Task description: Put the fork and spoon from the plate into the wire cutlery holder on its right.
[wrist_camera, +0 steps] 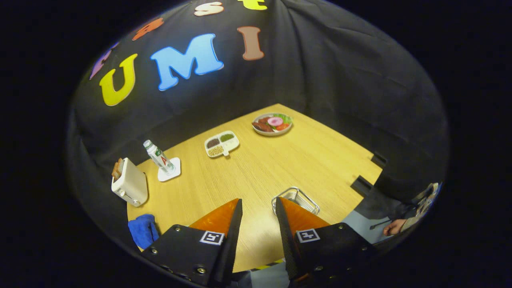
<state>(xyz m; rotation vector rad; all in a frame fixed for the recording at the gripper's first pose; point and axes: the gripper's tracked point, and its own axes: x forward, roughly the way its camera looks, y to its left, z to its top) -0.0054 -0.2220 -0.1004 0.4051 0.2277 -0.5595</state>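
Gripper view: tongs [259, 208] apart, empty; one wire holder [296, 199], one toaster [130, 183].

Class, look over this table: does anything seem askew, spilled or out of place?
Nothing is spilled or broken. One oddity: the bottle seems to lean on its coaster beside the toaster, possibly lens distortion. The open claw holds nothing; the wire holder is just beyond it.

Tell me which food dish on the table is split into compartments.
The white divided tray, beside the water bottle; it has three sections with separate fillings. The round plate near the far corner is undivided. The open gripper holds nothing.
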